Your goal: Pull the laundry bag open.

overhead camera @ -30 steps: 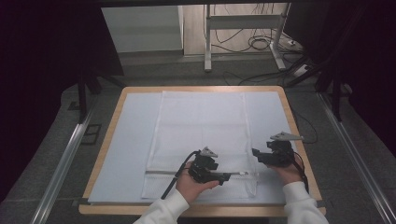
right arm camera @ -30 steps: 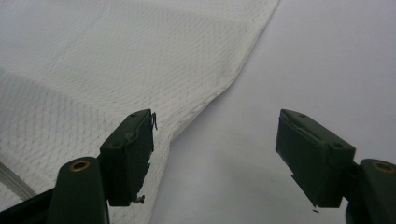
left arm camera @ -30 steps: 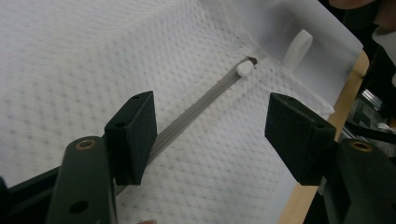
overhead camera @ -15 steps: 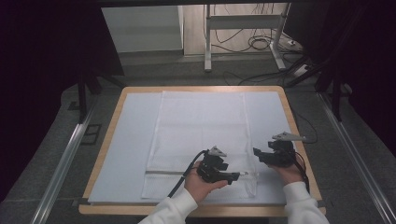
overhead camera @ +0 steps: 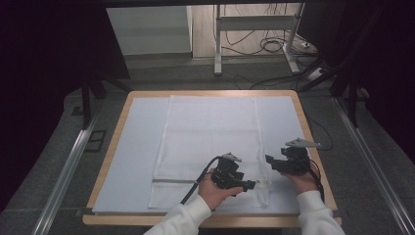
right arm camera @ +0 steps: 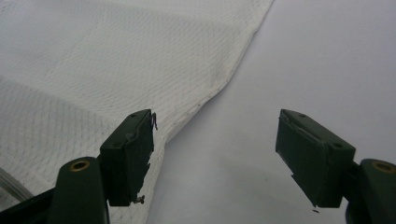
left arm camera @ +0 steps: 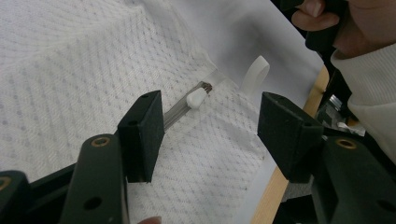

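A white mesh cloth bag point(overhead camera: 210, 132) lies flat on the table, with a zipper point(overhead camera: 171, 180) along its near end. My left gripper point(overhead camera: 252, 184) hovers low over the right end of that zipper. In the left gripper view its jaws point(left arm camera: 212, 135) stand apart after closing a little, and the white zipper pull point(left arm camera: 196, 98) lies just ahead between them, untouched. A small white loop tab point(left arm camera: 256, 73) sits past the pull. My right gripper point(overhead camera: 269, 161) rests by the bag's right edge, open point(right arm camera: 215, 156), straddling the cloth edge point(right arm camera: 196, 107) with nothing gripped.
A pale sheet point(overhead camera: 132, 147) covers the wooden table, whose rim point(overhead camera: 313, 142) runs close to the right hand. The person's right hand and white sleeve point(left arm camera: 369, 79) appear beyond the left gripper. Metal rails, cables and a stand lie on the floor around.
The left hand and gripper have slid to the right along the zipper, toward the right gripper. The right gripper has kept still.
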